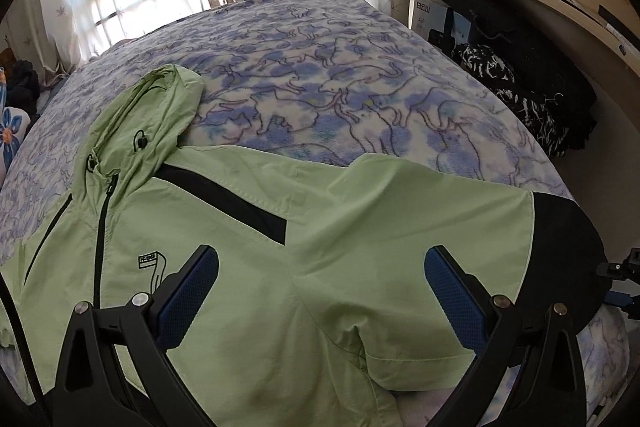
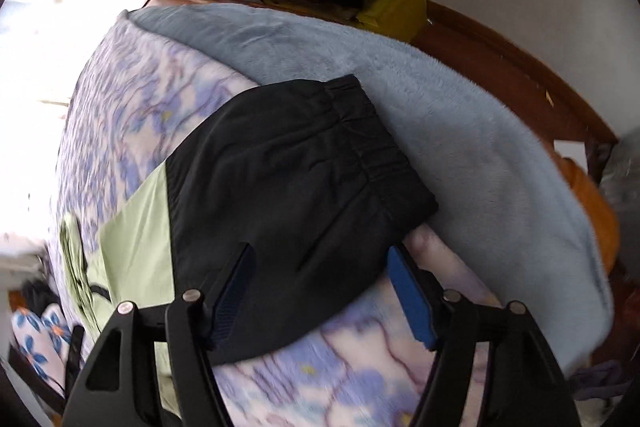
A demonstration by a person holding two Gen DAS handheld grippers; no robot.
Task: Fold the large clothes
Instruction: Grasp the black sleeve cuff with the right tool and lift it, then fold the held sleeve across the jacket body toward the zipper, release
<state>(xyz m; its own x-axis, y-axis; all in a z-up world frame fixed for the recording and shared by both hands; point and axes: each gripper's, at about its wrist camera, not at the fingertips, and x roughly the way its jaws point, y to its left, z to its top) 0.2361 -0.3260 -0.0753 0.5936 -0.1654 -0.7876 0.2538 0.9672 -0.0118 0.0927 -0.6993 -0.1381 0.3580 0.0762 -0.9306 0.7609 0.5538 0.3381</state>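
The left gripper (image 1: 320, 291) hovers over the jacket (image 1: 280, 227), jaws spread and pinching nothing. The right gripper (image 2: 320, 291) has its jaws spread around the black hem (image 2: 288, 179), at the corner, not yet closed on it. The jacket lies front up on the bed (image 1: 320, 47), zipped. One sleeve (image 1: 400, 267) seems already folded across the chest; the hood (image 1: 160, 115) lies flat beyond, unfolded. I judge the task early: the other sleeve, the hem-to-collar fold and the hood remain.

"日云山" on blue box (image 1: 430, 13)
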